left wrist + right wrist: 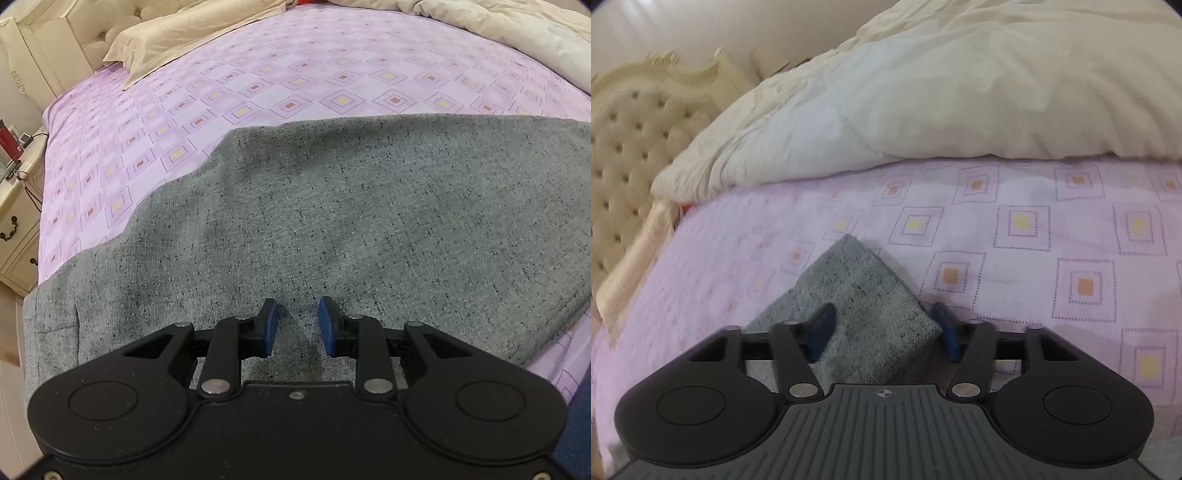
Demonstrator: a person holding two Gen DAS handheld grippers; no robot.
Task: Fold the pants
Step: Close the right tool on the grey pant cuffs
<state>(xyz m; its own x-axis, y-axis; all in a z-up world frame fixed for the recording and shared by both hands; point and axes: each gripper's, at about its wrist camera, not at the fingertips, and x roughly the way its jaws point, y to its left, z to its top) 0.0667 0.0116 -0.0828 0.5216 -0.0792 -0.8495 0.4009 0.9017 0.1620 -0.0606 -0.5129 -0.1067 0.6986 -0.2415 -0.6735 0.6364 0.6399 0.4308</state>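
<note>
- Over the bed (258, 96), from the left wrist: grey pants (332, 221) spread flat across the lilac sheet; left tongs (297, 325) parted above the cloth, blue pads (271, 325) apart, gripping nothing.
- Beside the duvet (960, 92), from the right wrist: right tongs (882, 330) straddling a folded pants corner (864, 295); clamped or merely bracketing, cannot tell.
- Risk, as judged: a shallow or single-layer bite slipping on lifting, undoing the fold; sheet pinched along with the cloth.

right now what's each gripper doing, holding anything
left gripper: open, pads apart over the grey pants, nothing pinched.
right gripper: open, straddling a corner of the pants, pads not visibly pressing.
</note>
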